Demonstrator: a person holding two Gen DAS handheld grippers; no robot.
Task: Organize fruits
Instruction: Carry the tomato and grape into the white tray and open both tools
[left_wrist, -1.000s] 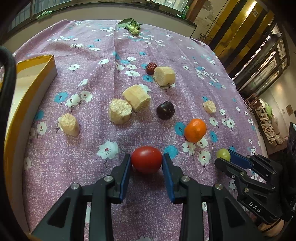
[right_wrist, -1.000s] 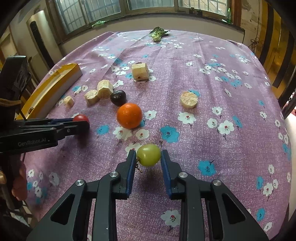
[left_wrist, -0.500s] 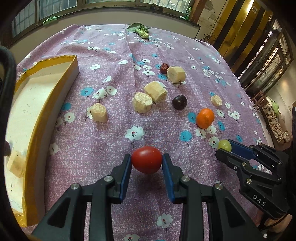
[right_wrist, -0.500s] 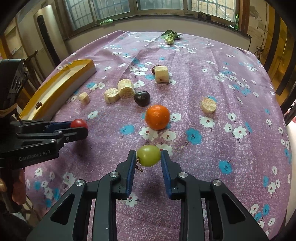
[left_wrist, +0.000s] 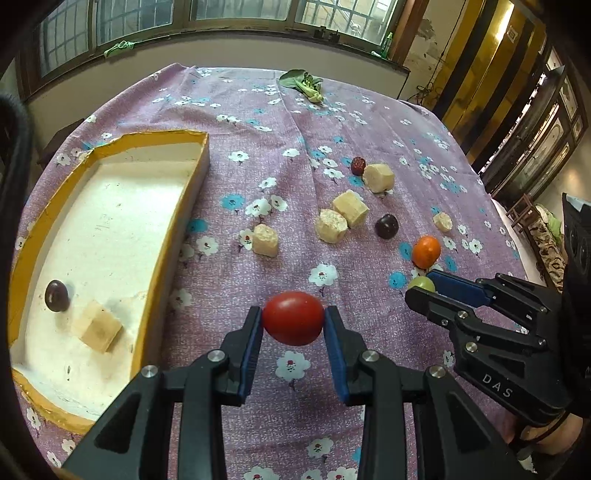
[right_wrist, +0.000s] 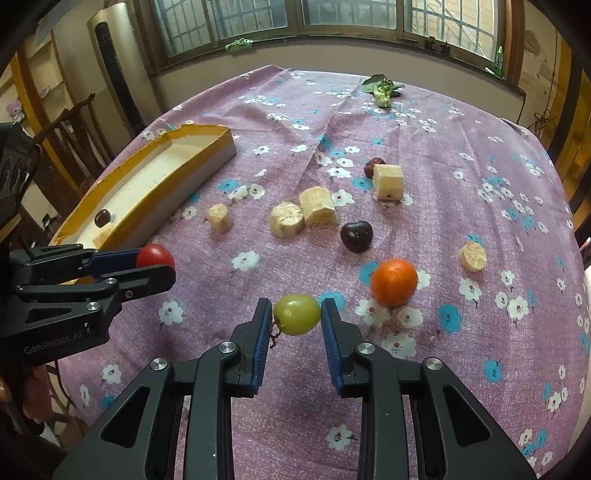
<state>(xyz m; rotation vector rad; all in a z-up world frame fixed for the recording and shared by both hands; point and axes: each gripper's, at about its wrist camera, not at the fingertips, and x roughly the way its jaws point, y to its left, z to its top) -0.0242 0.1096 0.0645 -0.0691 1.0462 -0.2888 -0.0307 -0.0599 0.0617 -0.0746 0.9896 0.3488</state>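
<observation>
My left gripper (left_wrist: 293, 325) is shut on a red tomato (left_wrist: 293, 322), held above the purple flowered cloth just right of the yellow-rimmed tray (left_wrist: 173, 229). My right gripper (right_wrist: 296, 315) is shut on a green grape (right_wrist: 296, 314), lifted off the cloth near an orange (right_wrist: 393, 282). In the tray lie a dark cherry (left_wrist: 56, 295) and a banana chunk (left_wrist: 98, 331). The right wrist view shows the left gripper (right_wrist: 155, 264) with the tomato (right_wrist: 154, 255) beside the tray (right_wrist: 155, 218). The left wrist view shows the right gripper (left_wrist: 424, 286) with the grape (left_wrist: 421, 283).
Several banana chunks (right_wrist: 318, 206) lie mid-cloth with a dark cherry (right_wrist: 356, 236), a red date (right_wrist: 373, 166) and a small banana slice (right_wrist: 472, 256). A leafy green (right_wrist: 382, 88) lies at the far edge. A wooden chair (right_wrist: 70, 125) stands left of the table.
Both grippers have lifted and drawn back leftward with their fruit. The tray has come into fuller view, and its inside now shows.
</observation>
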